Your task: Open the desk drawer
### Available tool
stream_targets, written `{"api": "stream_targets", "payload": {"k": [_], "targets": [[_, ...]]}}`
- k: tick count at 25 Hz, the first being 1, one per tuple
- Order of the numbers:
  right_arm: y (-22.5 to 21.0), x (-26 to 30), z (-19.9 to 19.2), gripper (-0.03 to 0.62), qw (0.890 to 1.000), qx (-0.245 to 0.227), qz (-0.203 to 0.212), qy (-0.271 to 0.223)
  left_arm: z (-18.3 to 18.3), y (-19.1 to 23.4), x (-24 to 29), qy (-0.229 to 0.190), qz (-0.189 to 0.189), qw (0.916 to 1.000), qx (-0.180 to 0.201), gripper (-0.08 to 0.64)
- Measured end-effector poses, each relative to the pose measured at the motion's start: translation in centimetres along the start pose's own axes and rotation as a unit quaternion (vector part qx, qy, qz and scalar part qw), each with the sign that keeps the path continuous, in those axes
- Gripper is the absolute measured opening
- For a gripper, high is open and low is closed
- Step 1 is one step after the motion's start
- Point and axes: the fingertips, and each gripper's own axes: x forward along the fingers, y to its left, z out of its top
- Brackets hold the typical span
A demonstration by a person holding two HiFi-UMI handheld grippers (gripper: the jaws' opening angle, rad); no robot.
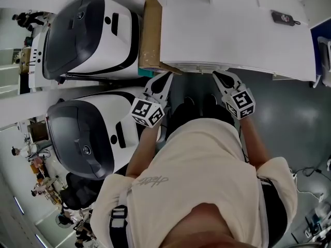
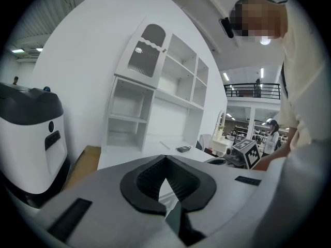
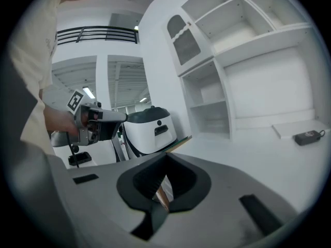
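Head view: my left tongs (image 1: 162, 79) and right tongs (image 1: 223, 78), both shut empty, may jab the table (image 1: 232, 35) edge, missing a drawer I can't see.

A white worktop (image 1: 232, 35) fills the head view from 12 to 2 o'clock. One small black device (image 1: 284, 18) lies flat on it near its 2 o'clock corner, well apart from anything else. A brown board (image 1: 150, 35) runs along the 9 o'clock edge – touching or only beside it, I cannot tell. The grey floor (image 1: 289, 118) carries two white-and-black machines (image 1: 88, 35) at 9 to 10 o'clock.
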Motion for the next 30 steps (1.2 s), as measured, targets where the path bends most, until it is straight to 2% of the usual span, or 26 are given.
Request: {"api": "stream_targets", "payload": {"k": [8,18,22,24,30], "targets": [[0.8,0.9,0.2,-0.005,0.999,0.006,-0.034,0.023,0.9,1.5,0.1,0.002,-0.026,0.9997,-0.002,0.0],[1.0,2.6,2.9,-0.005,0.997,-0.004,-0.074,0.037,2.5,3.2,-0.3,-0.006,-0.037,0.9988,0.032,0.0],[1.2,3.0,3.7,-0.002,0.997,-0.017,-0.074,0.034,2.3,3.6,-0.8,-0.011,-0.038,0.9986,0.035,0.0],[1.7,3.0,4.0,0.089,0.997,-0.018,-0.066,0.033,2.2,3.9,-1.2,-0.013,-0.033,0.9988,0.034,0.0],[2.2,2.9,5.6,0.089,0.997,-0.039,-0.072,0.015,2.2,4.7,-2.4,-0.021,-0.025,0.999,0.032,0.0]]}}
